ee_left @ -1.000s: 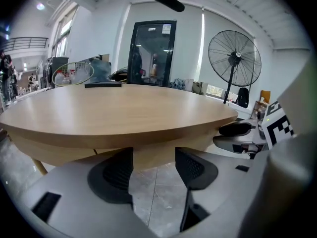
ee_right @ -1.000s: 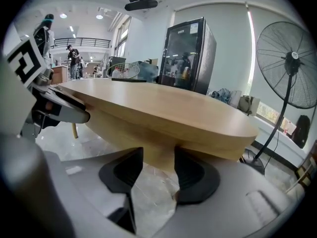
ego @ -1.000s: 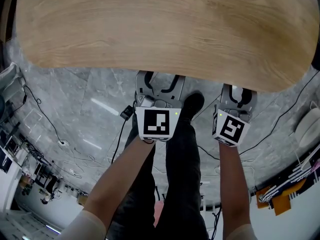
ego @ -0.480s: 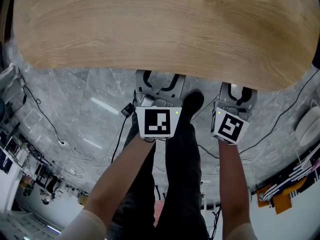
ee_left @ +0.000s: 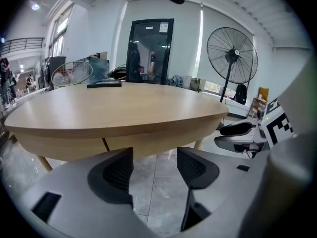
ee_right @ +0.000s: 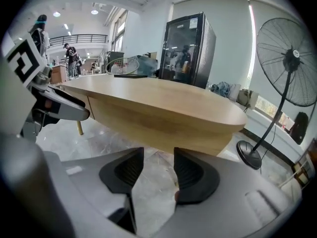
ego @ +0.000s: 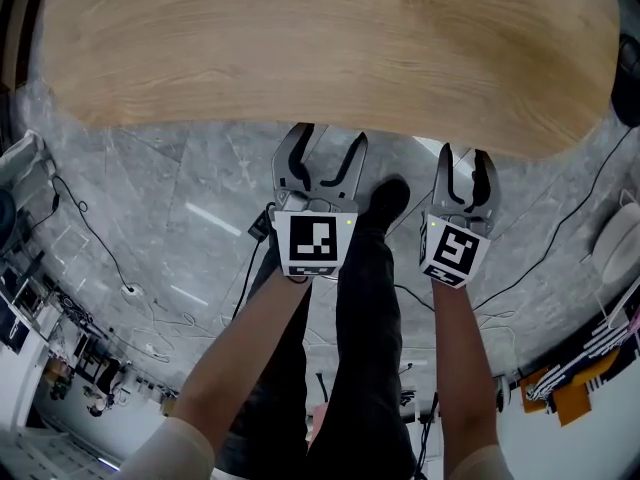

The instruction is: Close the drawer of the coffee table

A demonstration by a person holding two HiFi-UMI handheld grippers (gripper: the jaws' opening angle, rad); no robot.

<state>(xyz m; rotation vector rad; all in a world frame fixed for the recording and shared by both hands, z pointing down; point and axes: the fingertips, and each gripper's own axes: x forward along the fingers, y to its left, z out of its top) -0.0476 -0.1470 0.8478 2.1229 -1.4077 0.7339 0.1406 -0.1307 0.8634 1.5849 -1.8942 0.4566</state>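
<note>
Just ahead of left hand-held gripper, coffee table edge, jaws apart, empty

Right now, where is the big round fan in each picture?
Head view: not in it.
Left gripper view: the fan stands upper right, beyond the wooden table.
Right gripper view: the fan fills the right edge.
Shared landmark: the wooden table, in all three views.
</note>
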